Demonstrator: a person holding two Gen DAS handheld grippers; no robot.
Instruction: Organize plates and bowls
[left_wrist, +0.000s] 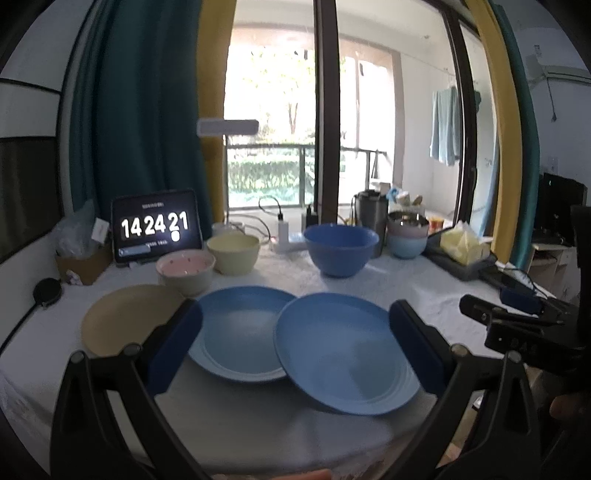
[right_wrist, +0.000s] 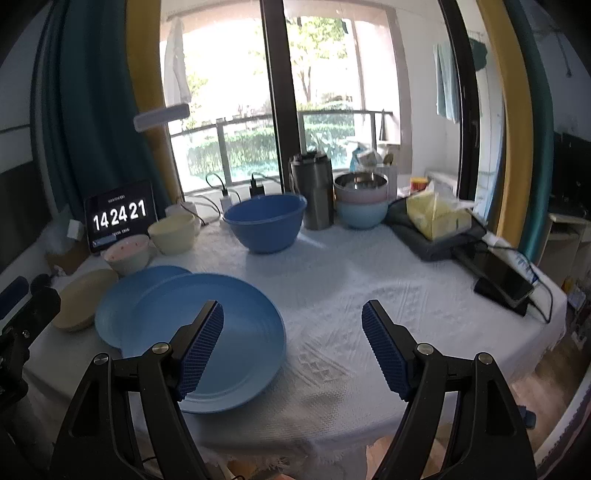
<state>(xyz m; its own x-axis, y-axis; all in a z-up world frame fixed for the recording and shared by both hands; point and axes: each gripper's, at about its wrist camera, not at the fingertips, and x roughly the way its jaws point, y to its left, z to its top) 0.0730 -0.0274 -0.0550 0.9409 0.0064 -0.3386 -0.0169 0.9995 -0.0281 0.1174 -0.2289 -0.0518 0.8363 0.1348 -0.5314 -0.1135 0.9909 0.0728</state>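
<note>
Both sets of jaws stand wide open and hold nothing. The left gripper (left_wrist: 295, 343) hovers low in the frame over the 2 blue plates. The right gripper (right_wrist: 293, 349) hangs to the right of them, above the bare white cloth of the counter (right_wrist: 369, 280).

The near blue plate (left_wrist: 345, 352) lies with its left edge on top of the second blue plate (left_wrist: 240, 332), so it sits a little tilted. To the left, in the lower left of the left wrist view, is a beige plate (left_wrist: 122, 317), partly hidden behind one finger. These plates look like light, stiff plastic with a smooth, slippery face. I judge that the raised rim is the place to take hold, best at the near edge, where the tilted plate leaves a gap under it.

Behind the plates stand a pink-lined bowl (left_wrist: 185, 271), a cream bowl (left_wrist: 233, 254) and a big blue bowl (left_wrist: 340, 249). They are deeper, and their walls give a good pinch.

Further back, at upper right, is a stack of small bowls (left_wrist: 407, 234) beside a dark steel cup (left_wrist: 369, 214). A tablet with a clock (left_wrist: 157, 227) stands at the left, and cables and a tissue pack (left_wrist: 463, 242) crowd the far and right edges.
</note>
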